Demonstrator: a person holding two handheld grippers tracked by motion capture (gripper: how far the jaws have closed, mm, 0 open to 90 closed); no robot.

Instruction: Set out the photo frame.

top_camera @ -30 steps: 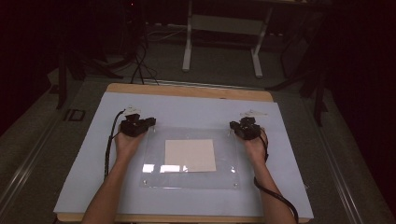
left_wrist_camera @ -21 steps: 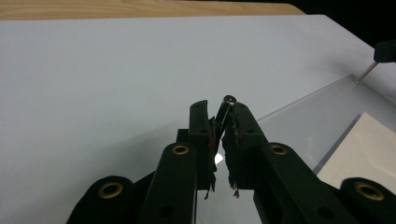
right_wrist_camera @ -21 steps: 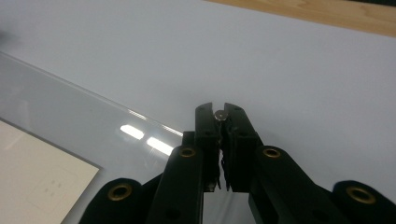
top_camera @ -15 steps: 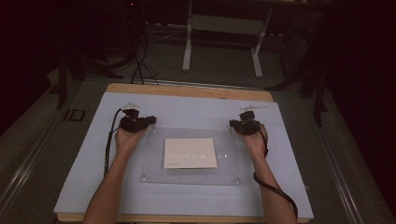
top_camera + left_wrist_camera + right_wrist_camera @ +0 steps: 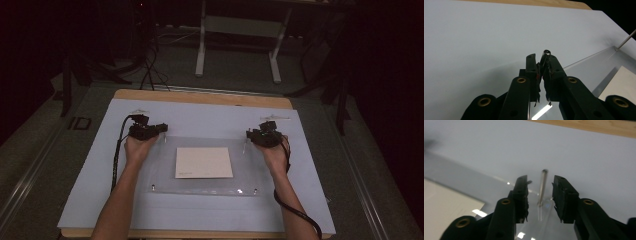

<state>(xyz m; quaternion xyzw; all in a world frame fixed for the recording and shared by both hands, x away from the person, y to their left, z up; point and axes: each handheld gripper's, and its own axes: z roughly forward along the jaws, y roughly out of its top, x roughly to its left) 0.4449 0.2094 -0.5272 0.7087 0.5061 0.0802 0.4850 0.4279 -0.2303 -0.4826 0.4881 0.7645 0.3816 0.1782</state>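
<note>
Left gripper (image 5: 543, 75): jaws closed on a corner pin (image 5: 545, 56), likely to lift the clear sheet (image 5: 200, 185).
Right gripper (image 5: 540, 197): jaws apart, straddling another pin (image 5: 542, 192), nothing held.

I count one worktop (image 5: 200, 97), one pale sheet (image 5: 100, 165) covering it, one clear acrylic plate (image 5: 165, 175), one cream paper (image 5: 204, 162) on it. Two grippers: left gripper (image 5: 145, 130), right gripper (image 5: 263, 136). Upright pins at plate corners: I make out four, e.g. one pin (image 5: 541, 192).

Clear sheet (image 5: 200, 165) lies flat under cream paper (image 5: 204, 162).
</note>
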